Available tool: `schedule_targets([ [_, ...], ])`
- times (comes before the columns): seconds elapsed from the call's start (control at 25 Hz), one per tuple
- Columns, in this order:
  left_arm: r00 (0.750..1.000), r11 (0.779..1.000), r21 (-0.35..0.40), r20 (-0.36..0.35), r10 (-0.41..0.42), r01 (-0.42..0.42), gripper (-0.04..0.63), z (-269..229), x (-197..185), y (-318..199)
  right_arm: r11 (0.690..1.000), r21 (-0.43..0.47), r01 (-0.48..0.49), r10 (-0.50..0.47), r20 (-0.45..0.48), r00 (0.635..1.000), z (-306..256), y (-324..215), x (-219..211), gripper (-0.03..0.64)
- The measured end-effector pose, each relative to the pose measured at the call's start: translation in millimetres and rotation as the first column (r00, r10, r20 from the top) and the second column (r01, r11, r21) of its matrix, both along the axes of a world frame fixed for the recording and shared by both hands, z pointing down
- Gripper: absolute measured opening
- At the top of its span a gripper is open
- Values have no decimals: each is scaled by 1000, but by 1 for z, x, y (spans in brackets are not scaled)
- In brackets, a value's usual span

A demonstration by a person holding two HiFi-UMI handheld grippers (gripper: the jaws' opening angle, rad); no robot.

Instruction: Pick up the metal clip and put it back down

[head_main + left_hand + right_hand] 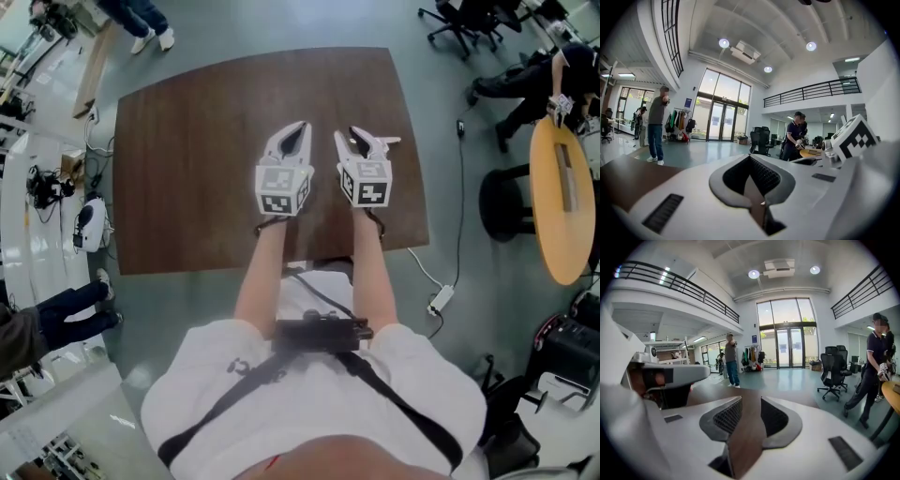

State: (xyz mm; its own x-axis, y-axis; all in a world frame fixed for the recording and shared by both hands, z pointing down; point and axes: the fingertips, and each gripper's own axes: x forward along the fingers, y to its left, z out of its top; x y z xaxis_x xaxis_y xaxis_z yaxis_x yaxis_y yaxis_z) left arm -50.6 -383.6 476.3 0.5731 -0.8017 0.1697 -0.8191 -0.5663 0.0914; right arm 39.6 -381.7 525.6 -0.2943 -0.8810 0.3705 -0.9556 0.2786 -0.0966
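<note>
No metal clip in sight, both grippers empty
Likely light, stiff and slick, it wants a pinch across its flat sides; left gripper (301, 129) jaws together, right gripper (362, 139) jaws partly apart, both over the brown table (187, 187).

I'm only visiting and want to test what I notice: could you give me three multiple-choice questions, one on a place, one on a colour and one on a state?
1. Where are the left gripper and right gripper?
A. on the floor
B. above the table
C. over a chair

2. What colour is the table?
A. white
B. green
C. dark brown

3. How do the right gripper's jaws stand?
A. apart, nothing between
B. pressed together
C. out of view

Answers:
1. B, since the head view shows both held over the tabletop.
2. C, since its top is dark brown wood.
3. A, since the right gripper view shows only tabletop between the pads.
</note>
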Motion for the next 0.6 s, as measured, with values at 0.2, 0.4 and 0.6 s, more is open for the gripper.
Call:
schedule_targets([
  [0.2, 1000, 998, 55, -3, -13, 13, 12, -26, -22, 18, 993, 114, 29, -27, -18, 999, -50, 17, -34, 65],
  [0.4, 1000, 996, 88, 3, -17, 16, 12, -44, -33, 29, 982, 189, 22, -21, -5, 1000, -81, 28, -41, 6],
  [0.6, 999, 991, 126, 0, -33, 33, 12, -65, -54, 38, 968, 253, -5, 10, -16, 1000, -108, 37, -55, 6],
])
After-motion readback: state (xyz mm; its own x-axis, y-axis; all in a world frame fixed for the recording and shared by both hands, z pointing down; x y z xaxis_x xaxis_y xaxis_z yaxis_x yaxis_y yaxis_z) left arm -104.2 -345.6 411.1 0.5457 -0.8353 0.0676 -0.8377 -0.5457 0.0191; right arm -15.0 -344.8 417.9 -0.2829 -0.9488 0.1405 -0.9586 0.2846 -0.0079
